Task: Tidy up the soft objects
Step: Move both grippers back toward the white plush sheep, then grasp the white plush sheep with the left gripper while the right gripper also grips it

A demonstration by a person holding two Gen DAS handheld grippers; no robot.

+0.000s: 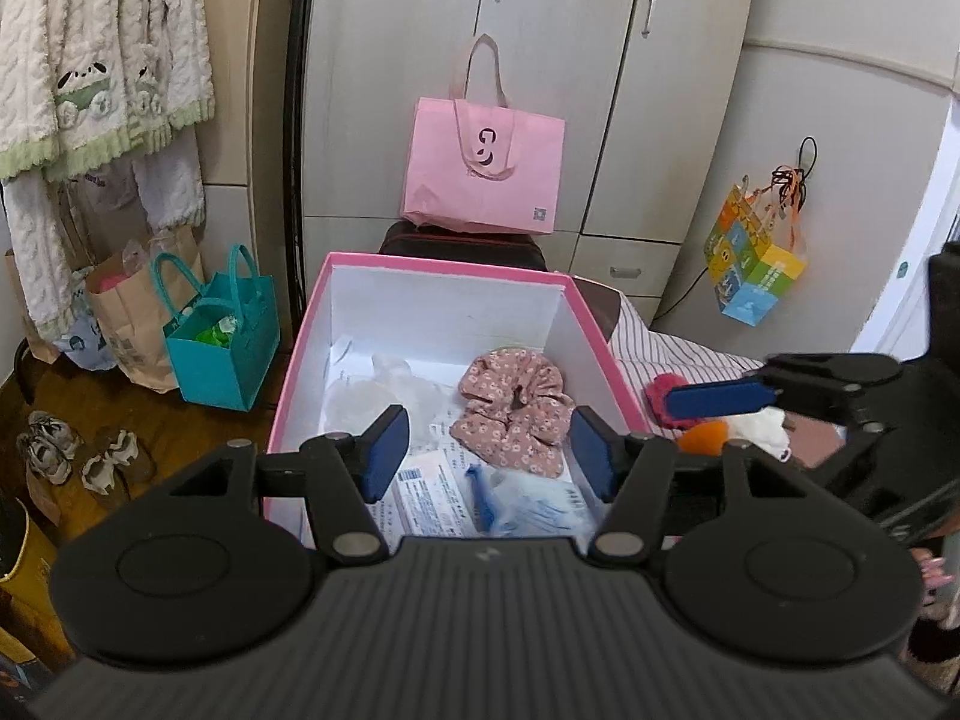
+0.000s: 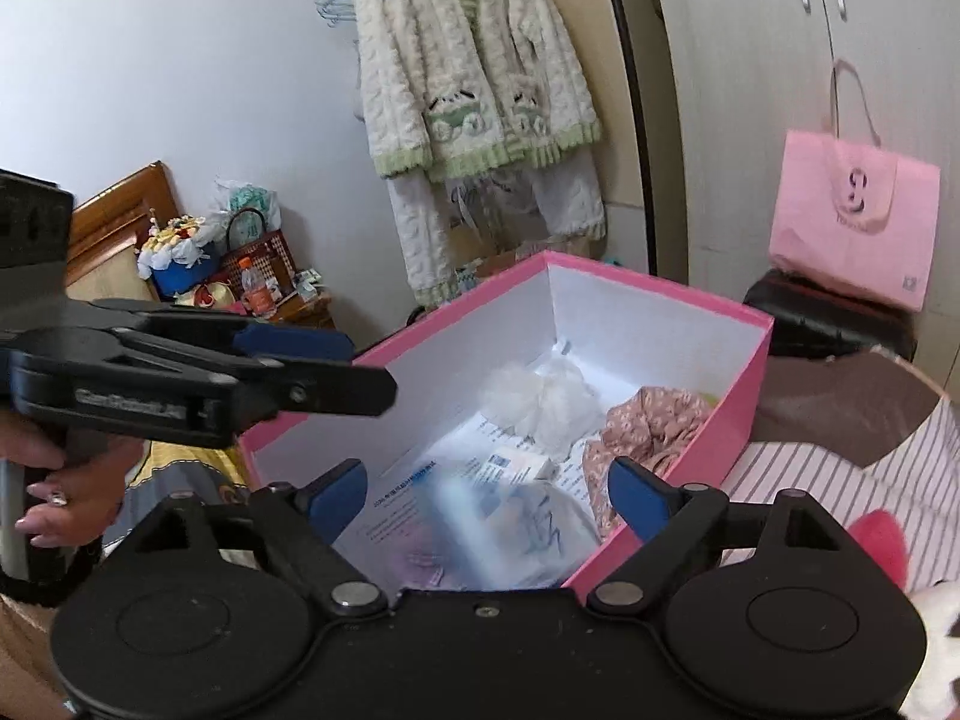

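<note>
The left gripper [image 1: 489,456] is nearest, its blue pads spread apart with nothing between them, above the near end of the pink box [image 1: 297,360]. The right gripper [image 2: 486,495] is also spread wide and empty over the same box; in the left view only one of its pads shows, so there its opening is hidden. A hand [image 2: 60,480] on the left handle is cut off by the frame edge.

Inside the box, a blurred bluish packet [image 2: 528,528] lies closest, hard to make out, on printed papers [image 1: 420,492]. Behind it lies the floral scrunchie [image 1: 513,414], against the right wall, and a white gauzy piece [image 2: 540,402] lies beside it. The far part of the box floor is bare.

Outside the right wall, on the striped cloth [image 1: 672,354], red, orange and white soft things [image 1: 756,426] are partly covered by the right gripper. Further back stands a pink bag [image 1: 486,180] before the wardrobe [image 1: 570,60].
</note>
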